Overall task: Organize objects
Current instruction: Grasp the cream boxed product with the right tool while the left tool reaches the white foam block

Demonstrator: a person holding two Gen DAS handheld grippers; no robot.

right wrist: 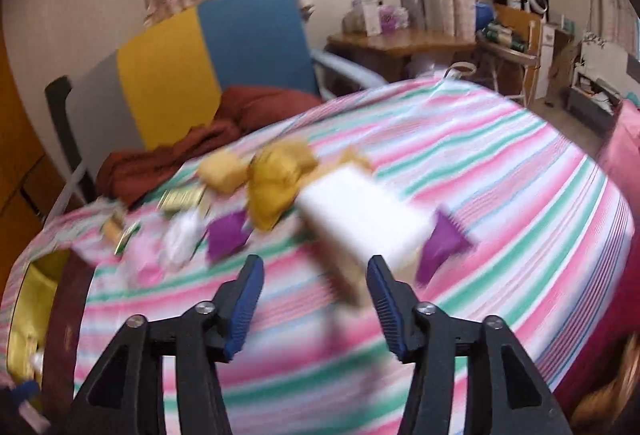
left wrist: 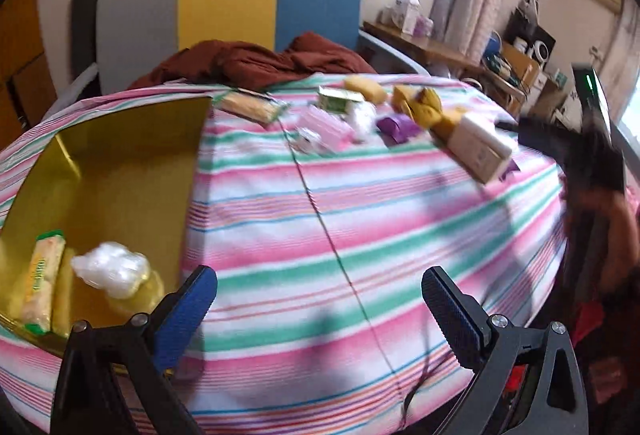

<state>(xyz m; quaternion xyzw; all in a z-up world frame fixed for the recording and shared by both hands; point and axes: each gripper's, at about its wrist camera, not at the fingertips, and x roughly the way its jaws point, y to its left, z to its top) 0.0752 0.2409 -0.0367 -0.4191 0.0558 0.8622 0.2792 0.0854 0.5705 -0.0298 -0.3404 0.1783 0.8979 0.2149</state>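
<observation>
A: So where do things stand?

B: Most of the clutter sits in the upper middle of both frames, on the striped bed [left wrist: 360,219]. The white box [right wrist: 360,223] lies just ahead of the right tool [right wrist: 316,275], whose jaws are parted with nothing between them. The left tool [left wrist: 320,291] gapes wide and empty near the yellow tin [left wrist: 120,163] at the left of its frame.

A: Risks?

B: The right view is badly smeared, so I'd guess the approach is fast. The box looks wider than the gap; if so, a finger could shove it into the purple pouch [right wrist: 440,247] beside it rather than straddle it.

A: And the tin?

B: It already holds a wafer pack [left wrist: 42,287] and a white wad [left wrist: 112,267]; a clumsy drop could bounce off the rim.
</observation>
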